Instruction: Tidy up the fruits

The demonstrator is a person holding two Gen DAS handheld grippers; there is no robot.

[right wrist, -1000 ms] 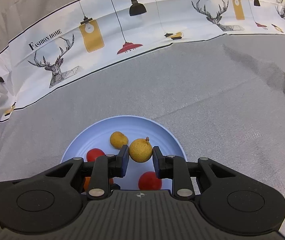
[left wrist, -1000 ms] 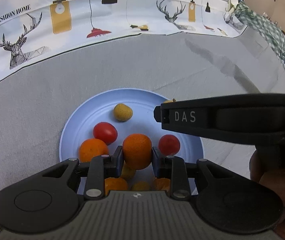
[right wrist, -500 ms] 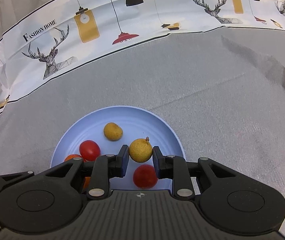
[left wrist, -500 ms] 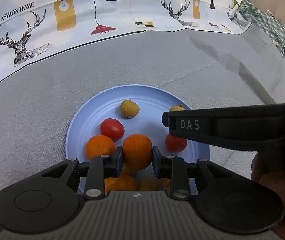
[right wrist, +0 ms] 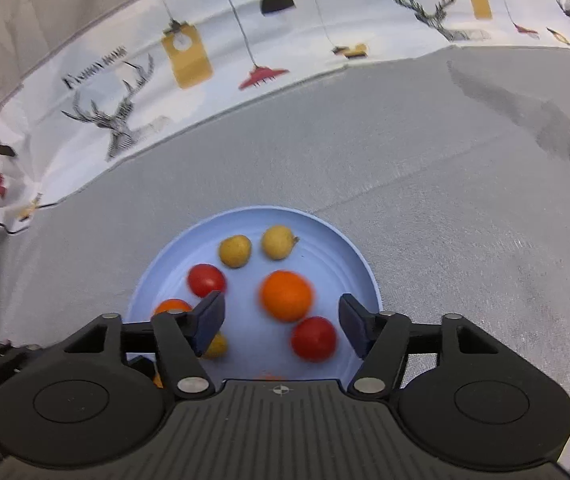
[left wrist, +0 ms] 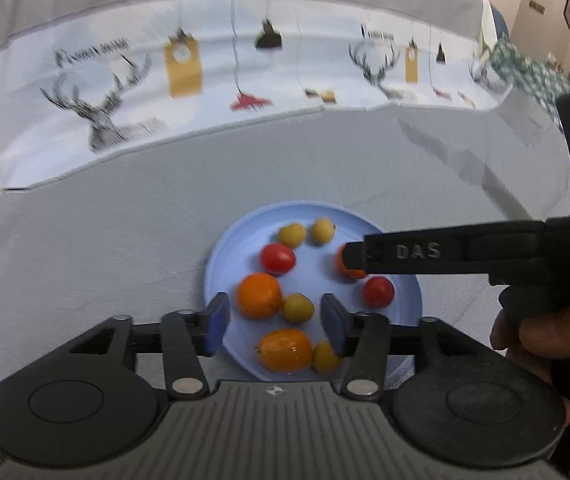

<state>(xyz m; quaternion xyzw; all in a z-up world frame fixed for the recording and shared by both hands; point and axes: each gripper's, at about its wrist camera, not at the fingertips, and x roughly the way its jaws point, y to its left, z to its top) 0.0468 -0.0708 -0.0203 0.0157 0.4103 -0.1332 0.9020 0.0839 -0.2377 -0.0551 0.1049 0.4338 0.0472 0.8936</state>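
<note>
With both jaws opening and nothing between them, each hand-held gripper (left wrist: 273, 322) (right wrist: 281, 322) should lift straight off the plate (right wrist: 361, 264) without nudging the fruit.

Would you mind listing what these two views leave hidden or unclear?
- Left wrist view: one orange is half covered by the right gripper's finger.
- Right wrist view: the fruit at the plate's near edge sits behind the gripper body; their number is unclear.
- Left wrist view: the printed cloth's lettering is blurred.
</note>
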